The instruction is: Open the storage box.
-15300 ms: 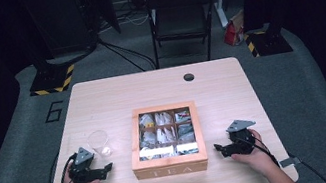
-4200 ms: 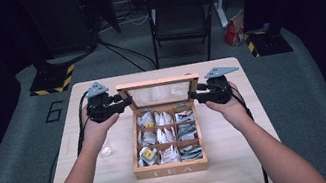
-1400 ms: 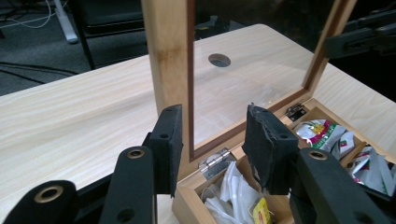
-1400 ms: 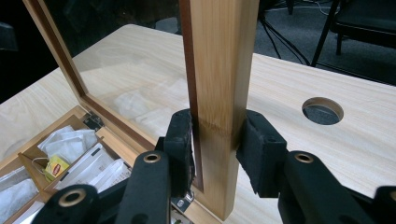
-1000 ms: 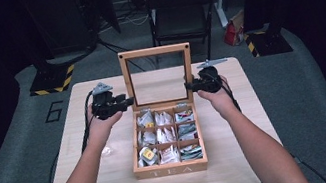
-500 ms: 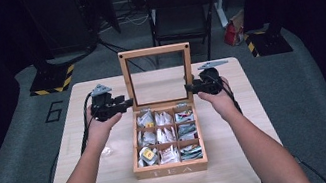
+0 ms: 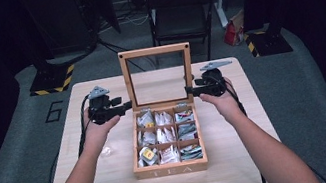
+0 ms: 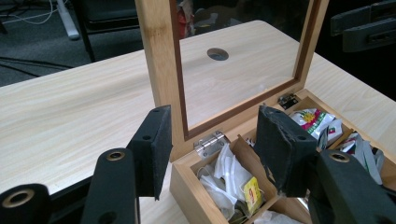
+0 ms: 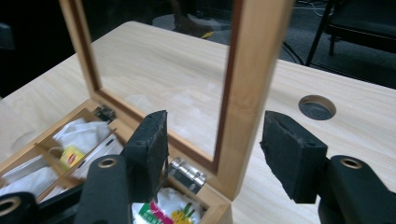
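Black left tongs (image 8: 205,149) gape wide astride the left post of the upright lid (image 7: 158,74), pads apart from the wood. Right tongs (image 9: 212,149) gape just as wide around the right post (no touch that I can see). That glass-paned lid stands straight up from the wooden tea box (image 7: 167,141), hinged at the box's far edge. Its compartments hold tea bags (image 7: 158,135). Box sits mid worktop (image 7: 116,181), and a folding chair (image 7: 180,12) stands beyond.
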The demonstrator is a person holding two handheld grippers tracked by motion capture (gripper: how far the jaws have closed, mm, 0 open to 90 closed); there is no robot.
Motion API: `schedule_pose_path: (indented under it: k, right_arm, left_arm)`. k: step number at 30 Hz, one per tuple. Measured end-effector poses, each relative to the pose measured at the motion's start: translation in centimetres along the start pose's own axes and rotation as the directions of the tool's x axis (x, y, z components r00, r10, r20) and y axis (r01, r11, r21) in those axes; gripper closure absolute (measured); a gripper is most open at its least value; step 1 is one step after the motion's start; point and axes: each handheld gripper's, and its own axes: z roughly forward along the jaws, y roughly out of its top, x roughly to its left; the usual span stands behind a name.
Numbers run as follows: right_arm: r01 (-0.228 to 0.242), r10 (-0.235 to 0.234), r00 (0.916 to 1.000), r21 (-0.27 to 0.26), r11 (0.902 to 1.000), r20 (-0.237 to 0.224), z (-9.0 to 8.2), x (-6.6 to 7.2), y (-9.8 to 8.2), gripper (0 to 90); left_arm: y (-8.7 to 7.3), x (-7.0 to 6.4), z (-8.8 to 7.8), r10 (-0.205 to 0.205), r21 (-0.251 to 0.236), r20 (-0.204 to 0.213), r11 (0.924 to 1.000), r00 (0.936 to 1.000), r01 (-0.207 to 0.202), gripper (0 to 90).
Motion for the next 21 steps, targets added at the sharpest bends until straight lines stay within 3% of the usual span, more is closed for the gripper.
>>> schedule_pose_path:
  k: [2, 6, 14, 21]
  right_arm:
    - [0.036, -0.036, 0.9993, 0.005, 0.9993, -0.01, -0.4, 0.7, -0.1, 39.3]
    - [0.06, -0.06, 0.9976, 0.0, 0.9982, -0.034, -1.2, 1.4, -0.7, 38.2]
    - [0.069, -0.07, 0.9957, -0.014, 0.9975, -0.061, -2.7, 2.0, -1.6, 37.6]
    - [0.091, -0.092, 0.9933, -0.017, 0.9957, -0.069, -4.4, 2.9, -2.8, 39.4]
  left_arm:
    - [-0.1, -0.1, -0.3, 0.003, 0.001, -0.004, 1.0, 1.0, -0.003, 45.7]
    - [-0.4, -0.3, -0.8, 0.009, 0.014, -0.009, 0.9999, 0.9999, -0.009, 45.5]
    - [-0.8, -0.8, -1.9, 0.029, 0.014, 0.01, 0.9995, 0.9995, -0.029, 45.8]
    - [-1.4, -1.4, -2.9, 0.021, 0.011, 0.024, 0.9997, 0.9995, -0.021, 45.8]
